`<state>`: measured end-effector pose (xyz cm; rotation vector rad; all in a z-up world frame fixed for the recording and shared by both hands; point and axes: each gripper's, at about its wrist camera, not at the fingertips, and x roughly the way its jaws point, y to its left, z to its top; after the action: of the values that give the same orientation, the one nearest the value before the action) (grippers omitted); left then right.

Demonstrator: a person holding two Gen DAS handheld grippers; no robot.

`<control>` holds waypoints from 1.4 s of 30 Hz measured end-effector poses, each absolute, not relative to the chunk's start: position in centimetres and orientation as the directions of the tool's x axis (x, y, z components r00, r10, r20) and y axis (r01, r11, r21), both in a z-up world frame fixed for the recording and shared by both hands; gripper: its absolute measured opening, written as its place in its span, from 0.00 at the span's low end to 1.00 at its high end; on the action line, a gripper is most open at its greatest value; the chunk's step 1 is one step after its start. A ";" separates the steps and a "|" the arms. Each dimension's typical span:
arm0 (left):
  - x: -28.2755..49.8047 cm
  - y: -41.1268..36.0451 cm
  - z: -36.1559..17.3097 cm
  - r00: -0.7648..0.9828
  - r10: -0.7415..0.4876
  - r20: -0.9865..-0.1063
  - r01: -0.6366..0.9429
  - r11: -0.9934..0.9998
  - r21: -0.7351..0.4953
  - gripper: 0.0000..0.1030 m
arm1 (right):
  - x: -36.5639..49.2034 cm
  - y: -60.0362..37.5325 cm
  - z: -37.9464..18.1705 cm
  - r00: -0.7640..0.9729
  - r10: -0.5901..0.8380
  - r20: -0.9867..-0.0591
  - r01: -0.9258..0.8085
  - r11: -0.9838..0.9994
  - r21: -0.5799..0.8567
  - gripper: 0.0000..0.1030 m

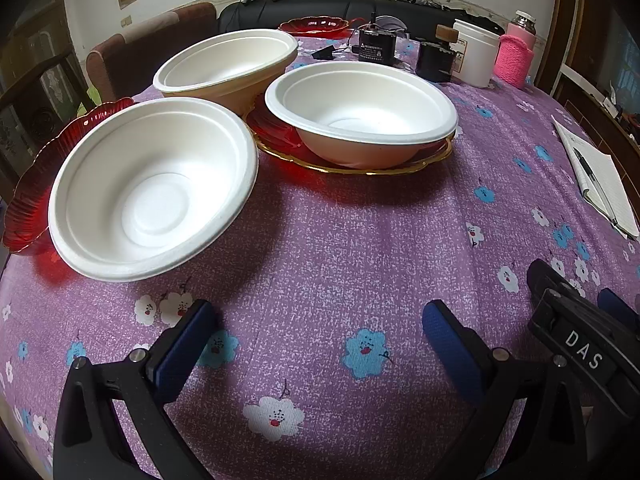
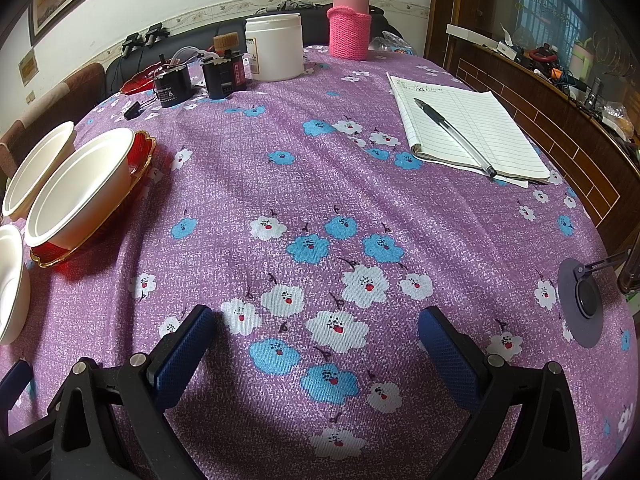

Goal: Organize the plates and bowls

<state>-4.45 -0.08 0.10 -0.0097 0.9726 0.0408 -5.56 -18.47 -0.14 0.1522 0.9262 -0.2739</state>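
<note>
Bare purple tablecloth (image 2: pixel 320 184) ahead of both grippers, left gripper (image 1: pixel 316 332) and right gripper (image 2: pixel 316 336), fingers apart, empty. Three white bowls (image 1: pixel 154 188) on red plates (image 1: pixel 352 160) crowding left; notepad (image 2: pixel 468 128) near right edge.

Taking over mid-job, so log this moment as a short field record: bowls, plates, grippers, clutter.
bowls: three white; near bowl, far bowl, right bowl
plates: red plate beneath near bowl; gold-rimmed red plate under right bowl; another red plate at far edge
left gripper: open, empty
right gripper: open, empty
clutter: notepad with pen, white jar
surface: tablecloth
</note>
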 end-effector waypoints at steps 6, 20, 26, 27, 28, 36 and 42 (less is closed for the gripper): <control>-4.4 0.0 0.1 0.563 0.033 -0.826 -0.043 0.999 0.011 1.00 | -5.5 -18.6 -0.2 0.565 -0.152 -0.811 0.279 0.960 0.014 0.99; -5.6 0.5 0.5 0.541 -0.040 -0.840 0.035 0.999 -0.026 1.00 | -8.0 -18.5 0.2 0.495 -0.123 -0.860 0.261 0.965 0.012 0.99; -8.2 1.1 1.3 0.531 -0.164 -0.831 0.071 0.986 -0.150 1.00 | -10.0 -18.1 0.2 0.491 -0.136 -0.860 0.281 0.960 0.009 0.99; -8.8 1.2 1.5 0.532 -0.182 -0.827 0.080 0.983 -0.165 1.00 | -10.3 -18.0 0.2 0.492 -0.138 -0.860 0.282 0.959 0.007 0.99; -9.3 1.2 1.7 0.536 -0.194 -0.822 0.086 0.981 -0.176 1.00 | -10.6 -17.9 0.3 0.492 -0.137 -0.860 0.283 0.959 0.008 0.99; -14.7 1.7 5.4 0.688 -0.214 -0.694 0.151 0.977 -0.151 1.00 | -12.8 -18.0 0.6 0.495 -0.110 -0.862 0.306 0.950 0.055 0.99; -16.6 2.5 6.9 0.739 -0.209 -0.640 0.173 0.978 -0.120 1.00 | -15.3 -17.3 2.5 0.599 -0.127 -0.790 0.312 0.946 0.085 0.99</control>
<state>-16.63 2.55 6.93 -0.0543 0.7086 -0.2097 -15.30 -17.27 2.51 0.2236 0.8941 -0.2571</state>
